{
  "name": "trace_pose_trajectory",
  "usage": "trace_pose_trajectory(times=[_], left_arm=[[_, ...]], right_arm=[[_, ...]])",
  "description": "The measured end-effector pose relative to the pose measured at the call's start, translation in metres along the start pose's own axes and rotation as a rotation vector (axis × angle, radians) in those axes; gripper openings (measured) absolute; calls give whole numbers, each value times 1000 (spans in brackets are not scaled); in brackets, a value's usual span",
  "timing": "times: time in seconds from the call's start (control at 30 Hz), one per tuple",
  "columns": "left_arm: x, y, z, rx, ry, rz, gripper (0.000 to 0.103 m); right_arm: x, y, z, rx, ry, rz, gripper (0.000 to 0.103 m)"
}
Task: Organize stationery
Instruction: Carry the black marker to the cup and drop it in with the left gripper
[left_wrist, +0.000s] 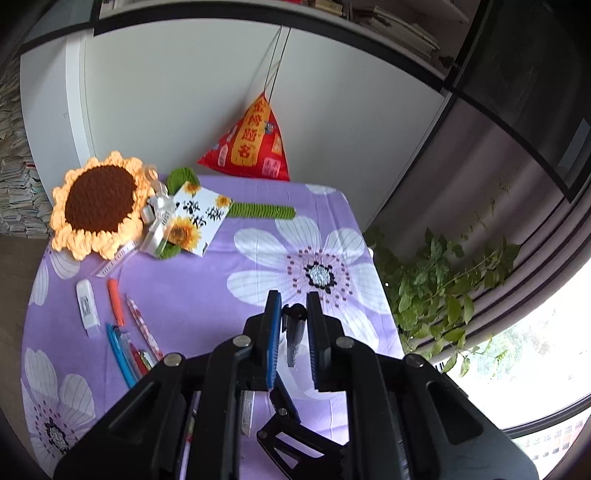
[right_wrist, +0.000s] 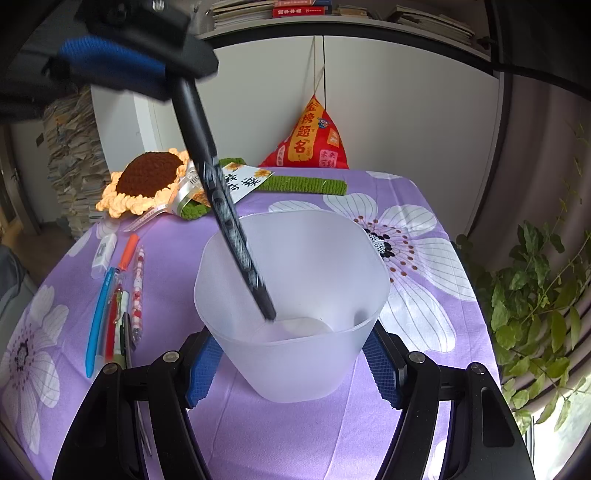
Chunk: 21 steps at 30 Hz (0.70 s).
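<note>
We see a white cabinet (right_wrist: 406, 122) w/ closed doors behind the table; a shelf (right_wrist: 332, 26) above it holds stacked books. Table (left_wrist: 258, 266) wears a purple cloth w/ big white flowers. Left: tall paper stacks (right_wrist: 74, 155) by the wall. Right: leafy green plant (right_wrist: 535, 302) beside grey curtains (left_wrist: 498, 177). Bright daylight pours in thru a window (left_wrist: 535, 369) at lower right, washed out.

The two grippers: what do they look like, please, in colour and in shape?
Both the left gripper and the right gripper are matte black frames with angular cut-outs and round silver bolts. Each finger bears a blue ribbed pad. No cable, marking or sleeve shows.
</note>
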<state>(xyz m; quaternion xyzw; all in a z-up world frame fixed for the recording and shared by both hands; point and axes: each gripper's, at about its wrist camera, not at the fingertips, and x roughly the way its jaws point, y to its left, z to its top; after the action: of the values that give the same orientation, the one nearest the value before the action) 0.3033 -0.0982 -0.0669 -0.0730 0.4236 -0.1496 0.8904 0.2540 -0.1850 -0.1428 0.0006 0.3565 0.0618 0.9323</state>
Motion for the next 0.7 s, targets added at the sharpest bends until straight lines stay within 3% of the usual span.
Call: trace_pose_trajectory(times=[0.53, 0.7], left_arm=[[20, -1, -10, 27, 97, -2, 14], [7, 5, -6, 7, 76, -16, 43]], right_arm=[[0, 0, 0, -1, -1, -1, 72], [0, 1, 0, -1, -1, -1, 72]])
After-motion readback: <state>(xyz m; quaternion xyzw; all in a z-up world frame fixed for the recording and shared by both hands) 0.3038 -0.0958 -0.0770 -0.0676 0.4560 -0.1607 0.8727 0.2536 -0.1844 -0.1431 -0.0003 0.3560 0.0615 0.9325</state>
